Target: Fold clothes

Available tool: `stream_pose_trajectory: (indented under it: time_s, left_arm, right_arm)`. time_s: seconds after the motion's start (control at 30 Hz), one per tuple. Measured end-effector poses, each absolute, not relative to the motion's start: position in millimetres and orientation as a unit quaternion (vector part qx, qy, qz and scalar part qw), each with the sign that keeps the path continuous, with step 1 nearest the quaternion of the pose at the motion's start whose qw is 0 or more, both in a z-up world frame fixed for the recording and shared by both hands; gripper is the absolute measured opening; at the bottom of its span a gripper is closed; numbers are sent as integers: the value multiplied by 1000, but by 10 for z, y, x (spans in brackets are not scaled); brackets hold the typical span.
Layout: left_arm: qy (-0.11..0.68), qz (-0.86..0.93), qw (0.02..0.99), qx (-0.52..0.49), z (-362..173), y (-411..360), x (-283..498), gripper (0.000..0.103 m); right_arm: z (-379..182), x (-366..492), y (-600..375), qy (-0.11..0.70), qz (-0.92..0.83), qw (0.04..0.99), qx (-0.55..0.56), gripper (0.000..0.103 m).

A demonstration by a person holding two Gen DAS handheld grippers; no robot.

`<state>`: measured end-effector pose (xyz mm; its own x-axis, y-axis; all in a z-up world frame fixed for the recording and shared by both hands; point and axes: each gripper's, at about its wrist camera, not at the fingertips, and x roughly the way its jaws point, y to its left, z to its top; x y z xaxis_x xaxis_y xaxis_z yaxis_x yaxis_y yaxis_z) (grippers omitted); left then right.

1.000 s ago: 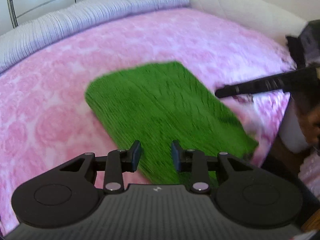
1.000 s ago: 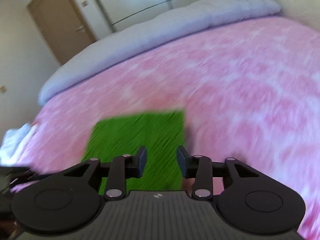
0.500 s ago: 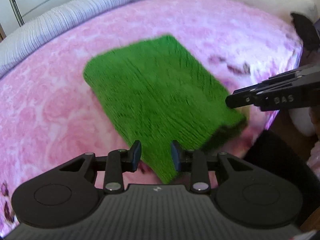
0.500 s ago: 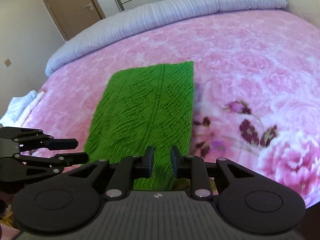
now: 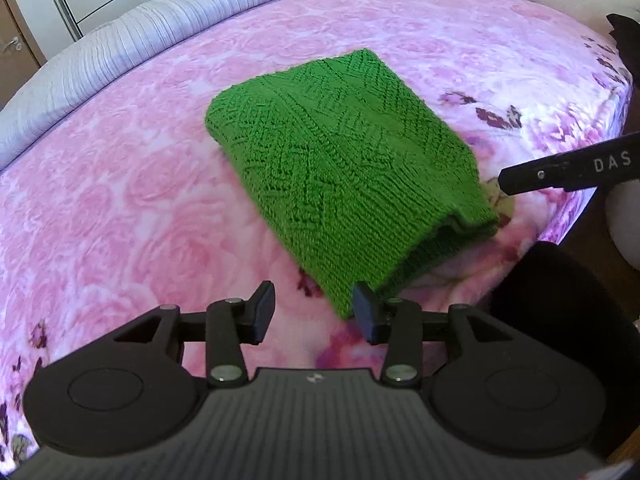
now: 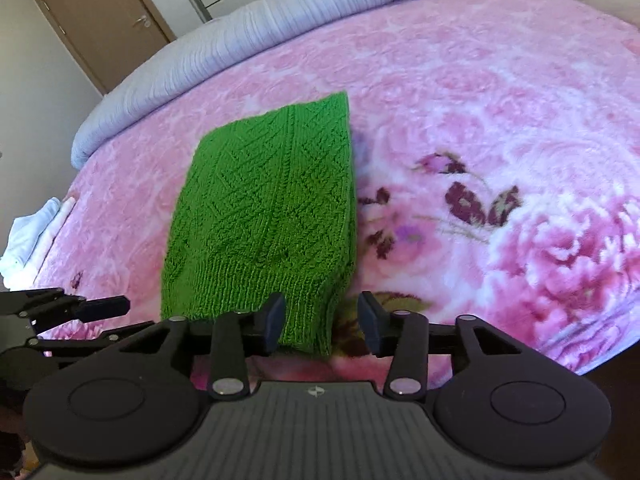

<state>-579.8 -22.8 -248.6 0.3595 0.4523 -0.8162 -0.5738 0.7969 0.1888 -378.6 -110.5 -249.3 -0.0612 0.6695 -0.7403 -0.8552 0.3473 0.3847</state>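
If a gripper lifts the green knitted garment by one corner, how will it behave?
The green knitted garment would probably droop and unfold, since its folded layers lie loose at the near edge. The coarse knit looks grippy, unlikely to slip. It looks light.

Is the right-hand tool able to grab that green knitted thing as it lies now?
Probably yes: the green knit lies flat on the pink blanket, its near corner just ahead of the right gripper, whose jaws have just been opening with nothing between.

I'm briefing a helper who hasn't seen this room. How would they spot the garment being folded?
Find the bed with the pink floral blanket. Near its front edge lies the green knitted garment, folded into a flat rectangle. It is the only green thing there, with a raised knit pattern.
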Motion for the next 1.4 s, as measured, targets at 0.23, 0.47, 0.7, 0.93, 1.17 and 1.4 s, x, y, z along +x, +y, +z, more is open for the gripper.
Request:
stream_pose_trajectory:
  time_s: [0.23, 0.47, 0.7, 0.93, 1.17, 1.4]
  left_arm:
    - [462, 318, 826, -60, -2394, -324, -5927, 39]
    - [457, 329, 824, -64, -2363, -316, -6026, 40]
    - [424, 341, 835, -85, -2218, -226, -6177, 40]
    - [379, 328, 858, -115, -2047, -25, -6198, 36]
    - [380, 298, 866, -133, -2257, 114, -5951, 32]
    - [364, 252, 890, -111, -2188, 66, -5754, 30]
  right_arm:
    - [-2452, -3868, -1194, 466, 560, 678, -91, 47]
    - [-2372, -3933, -1211, 458, 565, 680, -95, 49]
    - [-2431, -3909, -1218, 470, 563, 674, -89, 51]
    - [-2620, -3667, -1179, 519, 550, 654, -17, 53]
    - [-2875, -3412, -1132, 575, 525, 624, 69, 53]
    - [-2778, -3382, -990, 546, 536, 641, 64, 51]
